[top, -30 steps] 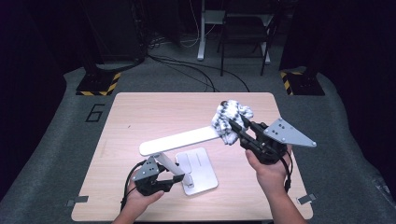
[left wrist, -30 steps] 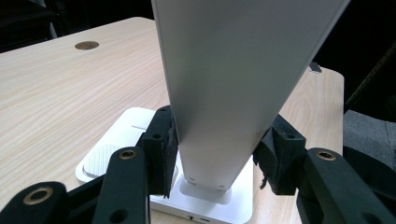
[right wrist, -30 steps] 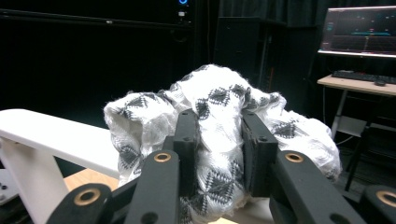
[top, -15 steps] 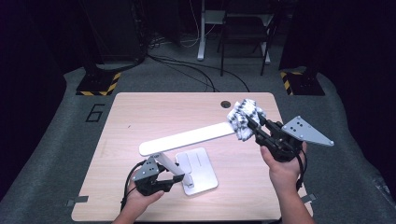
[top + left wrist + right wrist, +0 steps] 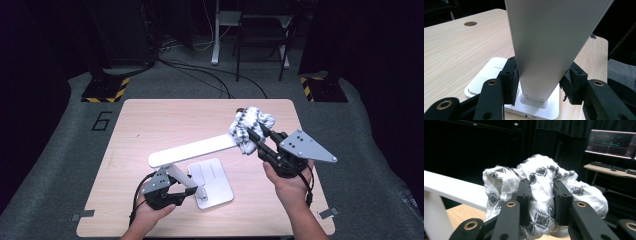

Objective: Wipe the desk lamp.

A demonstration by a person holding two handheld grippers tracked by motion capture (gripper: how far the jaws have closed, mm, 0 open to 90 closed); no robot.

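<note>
A white desk lamp stands near the table's front: a flat base (image 5: pixel 215 182), an upright post (image 5: pixel 544 50) and a long arm (image 5: pixel 192 149) reaching right and back. My left gripper (image 5: pixel 182 187) is shut on the post just above the base (image 5: pixel 486 77), one pad on each side. My right gripper (image 5: pixel 252 132) is shut on a crumpled white cloth with a black pattern (image 5: pixel 250 127), held against the far end of the arm. In the right gripper view the cloth (image 5: pixel 541 172) bulges around both jaws, with the lamp arm (image 5: pixel 451 190) to the left.
The wooden table (image 5: pixel 150 120) has a round cable hole (image 5: pixel 470 23) near its far edge. Yellow-and-black striped stand bases (image 5: pixel 105 90) and cables lie on the floor behind it. A lit monitor (image 5: pixel 614 141) sits on a desk beyond the table.
The right gripper carried the cloth to the right past the end of the lamp arm, then back left onto it. The left gripper and lamp post stayed still.
</note>
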